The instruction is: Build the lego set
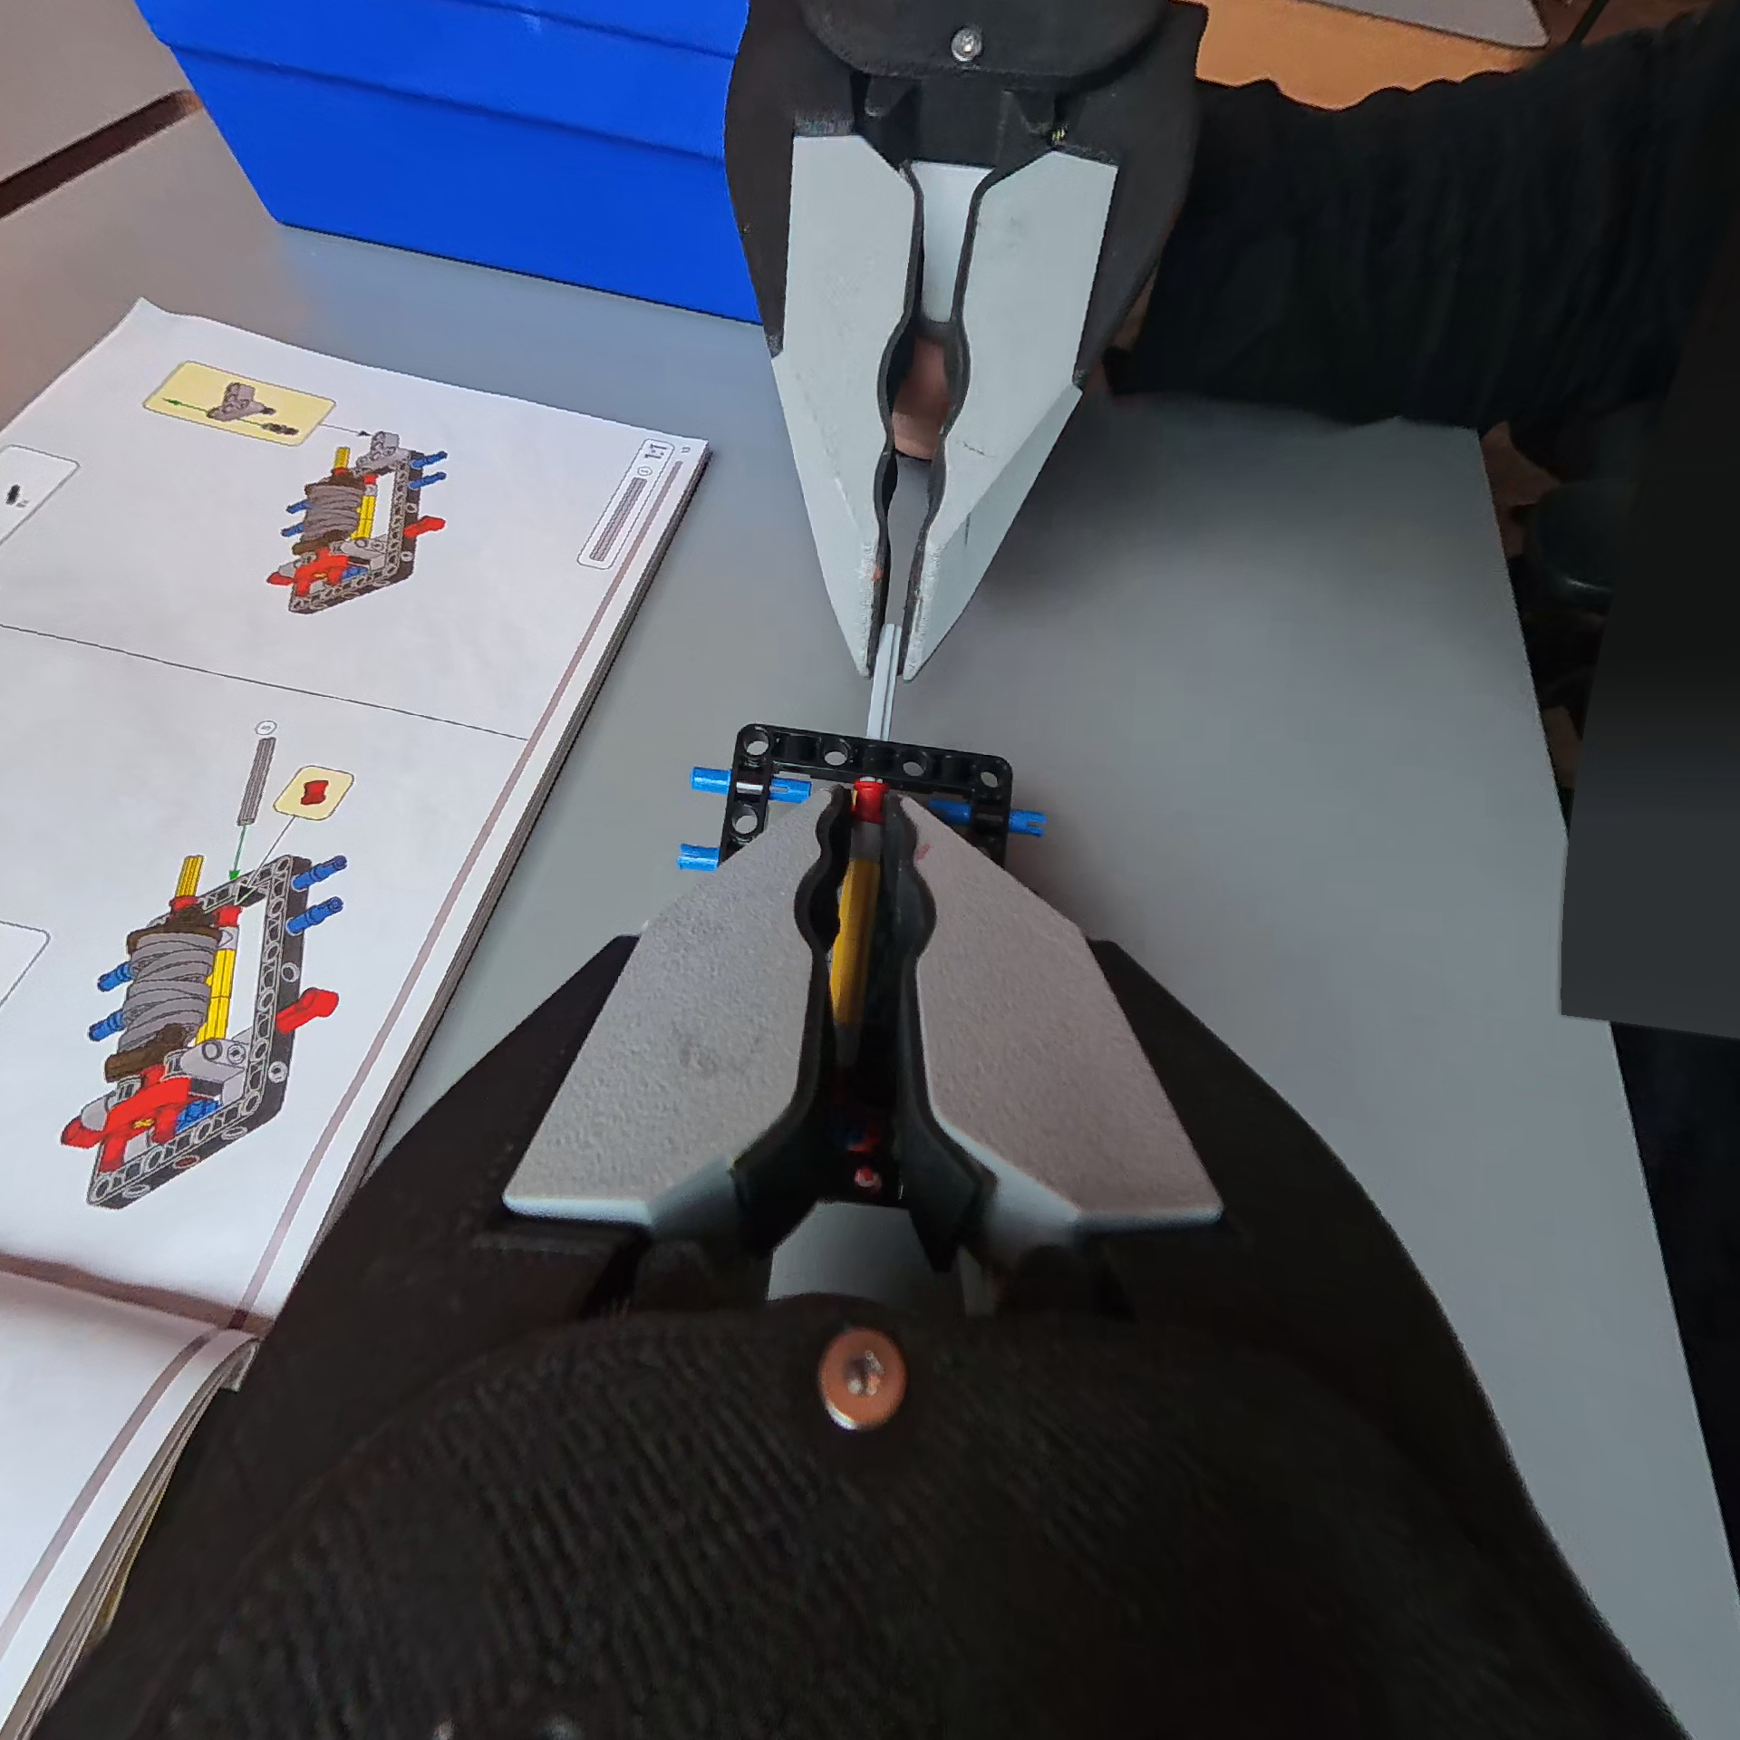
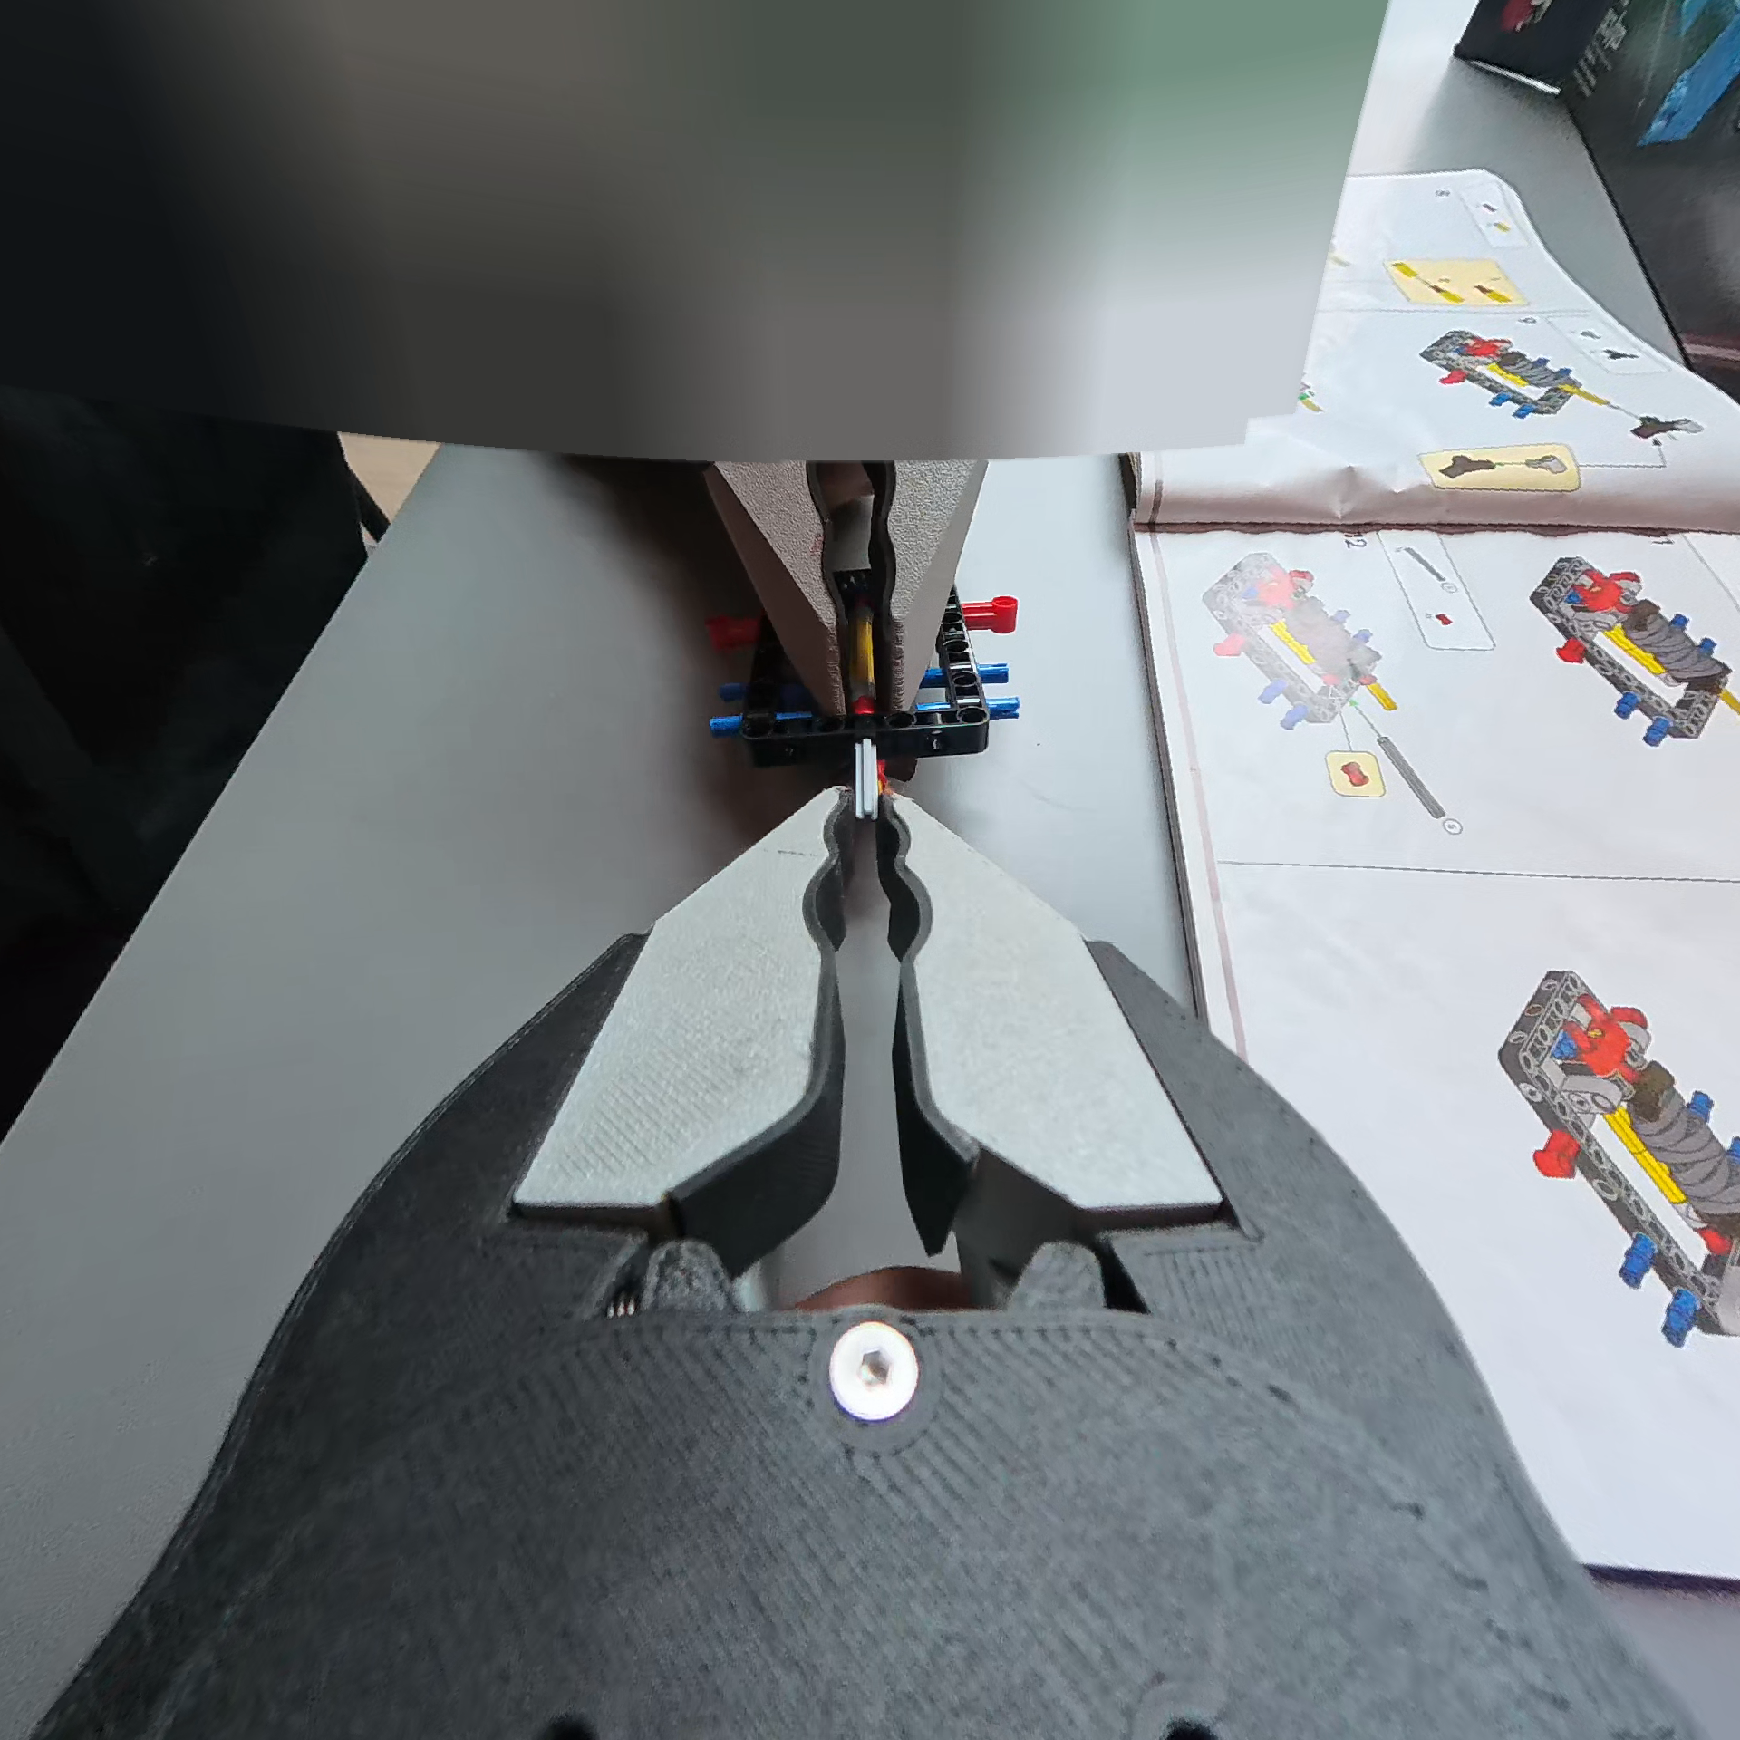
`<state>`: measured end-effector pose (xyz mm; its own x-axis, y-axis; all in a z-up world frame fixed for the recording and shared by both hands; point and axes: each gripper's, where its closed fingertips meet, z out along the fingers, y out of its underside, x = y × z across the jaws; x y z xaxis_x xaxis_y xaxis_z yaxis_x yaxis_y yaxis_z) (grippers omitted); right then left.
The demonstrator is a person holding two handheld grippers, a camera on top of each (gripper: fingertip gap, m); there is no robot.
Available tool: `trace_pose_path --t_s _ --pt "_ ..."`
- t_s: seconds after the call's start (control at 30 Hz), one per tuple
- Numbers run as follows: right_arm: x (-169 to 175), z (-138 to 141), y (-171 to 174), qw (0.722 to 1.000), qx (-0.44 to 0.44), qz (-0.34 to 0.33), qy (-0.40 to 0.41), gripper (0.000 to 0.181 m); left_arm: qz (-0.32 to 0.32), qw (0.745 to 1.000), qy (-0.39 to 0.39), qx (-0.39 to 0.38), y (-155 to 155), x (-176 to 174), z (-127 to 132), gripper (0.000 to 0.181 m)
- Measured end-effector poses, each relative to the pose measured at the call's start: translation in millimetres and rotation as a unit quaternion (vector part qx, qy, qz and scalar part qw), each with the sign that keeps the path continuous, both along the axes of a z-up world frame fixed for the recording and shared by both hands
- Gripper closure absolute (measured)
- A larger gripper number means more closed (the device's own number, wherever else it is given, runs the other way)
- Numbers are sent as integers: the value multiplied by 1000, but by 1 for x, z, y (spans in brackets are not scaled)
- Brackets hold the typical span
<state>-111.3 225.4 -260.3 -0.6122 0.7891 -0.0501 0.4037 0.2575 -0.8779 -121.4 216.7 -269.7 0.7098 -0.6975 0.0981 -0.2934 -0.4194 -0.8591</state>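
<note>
A black Technic frame [image 1: 871, 756] with blue pins [image 1: 711, 778], a yellow axle [image 1: 855, 927] and a small red bush [image 1: 867, 798] lies on the grey table. My left gripper [image 1: 866, 805] is shut on this assembly, its fingers clamped along the yellow axle. My right gripper [image 1: 885, 670] faces it from the far side and is shut on a light grey axle [image 1: 883, 701] whose tip enters the frame's end beam. In the right wrist view the right gripper [image 2: 864, 800] holds the grey axle [image 2: 866, 777] against the frame [image 2: 866, 727], and the left gripper [image 2: 861, 701] shows behind it.
An open instruction booklet [image 1: 311, 753] lies left of the assembly; it also shows in the right wrist view [image 2: 1459, 847]. A blue box [image 1: 452, 122] stands at the back left. A person's dark sleeve [image 1: 1412, 245] reaches in from the right. The table edge [image 1: 1601, 1036] runs along the right. The tips of both grippers are at nearly the same place.
</note>
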Motion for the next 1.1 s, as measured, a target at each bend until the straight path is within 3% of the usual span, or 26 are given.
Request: trace_pose_path --t_s 0.23,0.4,0.73,1.1 --pt "-1 -3 2 992 120 20 19 181 10 1000 9 1 1 -1 -1 177" --pt "-4 -7 2 987 155 23 44 181 15 1000 3 -9 1 -2 -2 178" --pt "-8 -6 0 995 91 17 49 181 25 999 -12 -21 2 -3 -1 178" --pt "-4 -7 -3 998 48 26 41 181 23 999 32 27 -2 1 -1 176"
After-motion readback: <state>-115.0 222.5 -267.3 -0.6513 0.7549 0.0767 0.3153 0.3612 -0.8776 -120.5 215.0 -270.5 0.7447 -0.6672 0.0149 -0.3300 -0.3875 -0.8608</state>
